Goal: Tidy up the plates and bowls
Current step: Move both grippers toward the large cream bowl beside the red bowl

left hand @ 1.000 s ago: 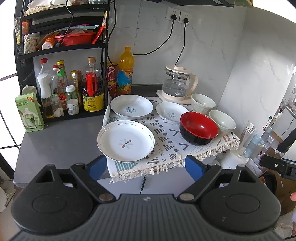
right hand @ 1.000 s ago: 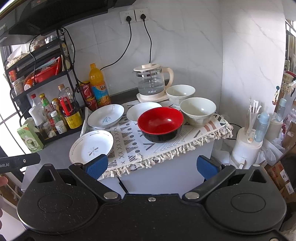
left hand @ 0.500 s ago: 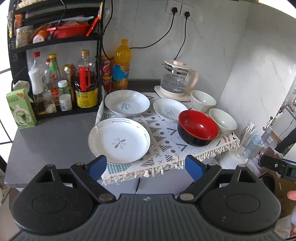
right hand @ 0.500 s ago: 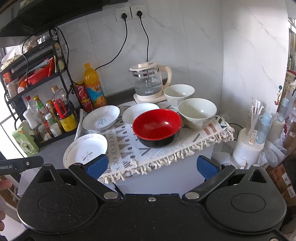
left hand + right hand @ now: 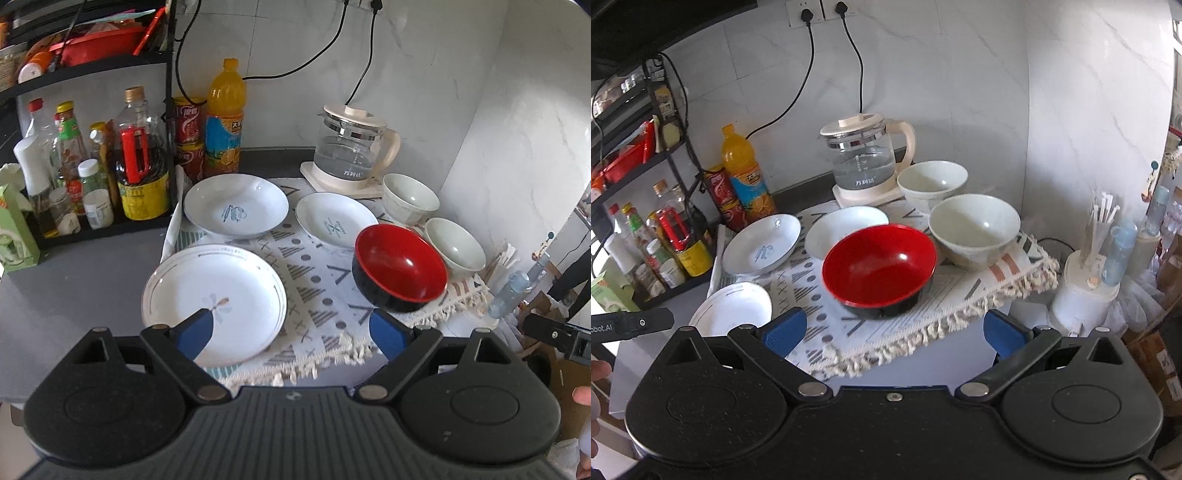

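Note:
Three white plates lie on a patterned cloth (image 5: 314, 295): a large near one (image 5: 221, 291) (image 5: 735, 306), a deep one behind it (image 5: 236, 210) (image 5: 761, 243), and a smaller one (image 5: 334, 223) (image 5: 842, 230). A red bowl with a black outside (image 5: 400, 271) (image 5: 879, 266) sits at the front right. Two pale bowls (image 5: 454, 247) (image 5: 408, 197) stand beyond it, also in the right wrist view (image 5: 975, 229) (image 5: 932, 181). My left gripper (image 5: 291, 332) is open and empty over the near plate's edge. My right gripper (image 5: 894, 330) is open and empty before the red bowl.
A glass kettle (image 5: 351, 147) stands at the back against the tiled wall. A black rack (image 5: 92, 166) with bottles and jars stands at the left, with an orange drink bottle (image 5: 225, 118) and red cans beside it. The cloth's fringe (image 5: 923, 332) hangs over the counter's front edge.
Both grippers have moved forward toward the dishes, which now look larger. The left one's fingertip now overlaps the near plate. Both stay open and empty.

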{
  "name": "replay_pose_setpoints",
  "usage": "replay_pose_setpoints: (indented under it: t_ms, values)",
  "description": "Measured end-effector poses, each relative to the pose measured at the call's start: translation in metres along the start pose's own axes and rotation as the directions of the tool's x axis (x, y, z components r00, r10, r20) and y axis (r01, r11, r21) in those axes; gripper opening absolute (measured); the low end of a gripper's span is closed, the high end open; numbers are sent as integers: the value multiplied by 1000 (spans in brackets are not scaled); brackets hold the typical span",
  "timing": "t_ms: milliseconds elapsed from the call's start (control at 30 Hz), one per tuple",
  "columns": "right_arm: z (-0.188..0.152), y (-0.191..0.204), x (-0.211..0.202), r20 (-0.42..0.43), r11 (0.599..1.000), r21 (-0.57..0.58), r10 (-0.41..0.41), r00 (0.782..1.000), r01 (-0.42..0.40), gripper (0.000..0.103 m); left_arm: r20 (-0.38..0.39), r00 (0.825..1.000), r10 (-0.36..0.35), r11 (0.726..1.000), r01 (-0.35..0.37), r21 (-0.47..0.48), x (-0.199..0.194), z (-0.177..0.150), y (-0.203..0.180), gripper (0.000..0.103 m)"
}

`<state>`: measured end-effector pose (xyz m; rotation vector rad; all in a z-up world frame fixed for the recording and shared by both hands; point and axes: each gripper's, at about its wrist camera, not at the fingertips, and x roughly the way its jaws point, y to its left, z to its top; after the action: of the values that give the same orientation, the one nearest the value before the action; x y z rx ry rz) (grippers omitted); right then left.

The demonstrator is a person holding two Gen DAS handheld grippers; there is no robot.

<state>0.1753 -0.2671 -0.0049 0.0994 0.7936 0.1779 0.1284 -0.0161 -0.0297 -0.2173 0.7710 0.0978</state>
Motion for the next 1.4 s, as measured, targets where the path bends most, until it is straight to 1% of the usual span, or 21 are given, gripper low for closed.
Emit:
replay_pose_setpoints:
  t_ms: [133, 233, 400, 500, 567, 667, 933, 1033, 1100, 1200, 1400]
  values:
    - [15, -3, 16, 5, 1000, -7, 7, 1000, -6, 103, -11, 1000, 2, 1000, -2, 4, 20, 17, -4, 90]
    - [26, -5, 28, 7, 1000, -10, 26, 1000, -26, 103, -13, 1000, -4, 1000, 4, -2, 33, 29, -4, 90]
    - [41, -10, 52, -14, 998, -7, 60, 998, -60, 102, -28, 1000, 3, 1000, -4, -11, 57, 46, -7, 90]
    - [50, -13, 64, -29, 998, -3, 59, 998, -59, 100, -37, 999, 3, 1000, -3, -16, 71, 57, -10, 90]
    - [55, -15, 72, -36, 999, 2, 48, 998, -48, 99, -42, 999, 3, 1000, -3, -9, 80, 63, -13, 90]
    - [61, -20, 83, -46, 999, 14, 30, 998, -30, 98, -75, 997, -11, 1000, 11, -5, 97, 71, -18, 90]
    - [75, -34, 111, -65, 999, 33, -16, 998, 19, 98, -131, 990, -45, 999, 48, 16, 137, 92, -38, 89]
    - [82, -43, 120, -70, 998, 57, -29, 997, 33, 98, -143, 989, -46, 999, 49, 19, 150, 99, -46, 89]
    - [84, -49, 124, -69, 997, 67, -34, 997, 39, 98, -154, 986, -59, 998, 62, 11, 158, 104, -51, 89]
    - [89, -59, 131, -76, 994, 91, -61, 995, 68, 98, -156, 986, -66, 997, 72, 32, 168, 110, -62, 89]
    - [98, -79, 146, -90, 988, 117, -89, 992, 99, 94, -184, 979, -88, 994, 98, 45, 190, 121, -82, 88]
